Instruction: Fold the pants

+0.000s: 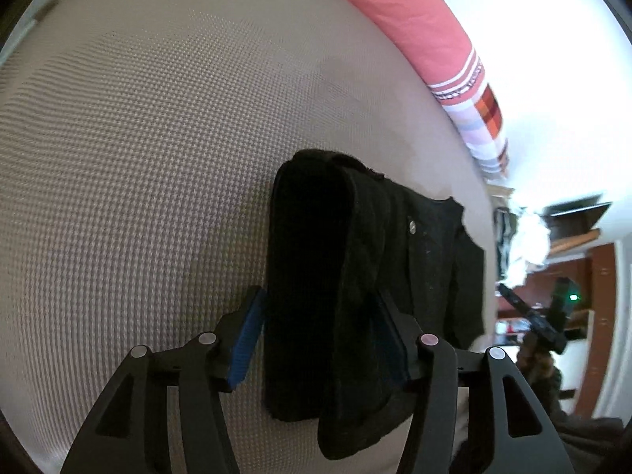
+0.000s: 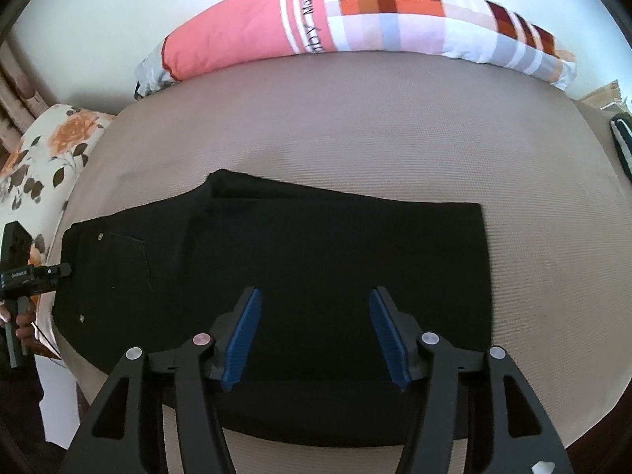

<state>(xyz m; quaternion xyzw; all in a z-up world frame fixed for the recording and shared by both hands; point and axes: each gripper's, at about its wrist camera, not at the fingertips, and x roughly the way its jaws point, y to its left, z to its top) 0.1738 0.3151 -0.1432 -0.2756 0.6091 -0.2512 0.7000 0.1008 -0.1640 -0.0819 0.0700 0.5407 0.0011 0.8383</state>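
Note:
Black pants (image 2: 316, 256) lie folded flat on the beige bed sheet (image 2: 355, 126), waist to the left, with a pocket and rivets showing. My right gripper (image 2: 316, 335) hovers just above their near half, blue pads wide apart and nothing between them. My left gripper (image 2: 65, 268), held in a hand, sits at the waist edge on the far left. In the left wrist view a thick fold of the pants (image 1: 308, 256) stands between the fingers of the left gripper (image 1: 320, 339). The cloth hides the right pad, and the left pad (image 1: 247, 339) stands slightly off it. A waist button (image 1: 410, 226) shows.
A long pink and checked pillow (image 2: 316, 19) lies along the bed's far side by a white wall. A floral cloth (image 2: 51, 146) covers the left end. A dark striped item (image 2: 620, 146) sits at the right edge. Shelves and room clutter (image 1: 572, 237) lie beyond the bed.

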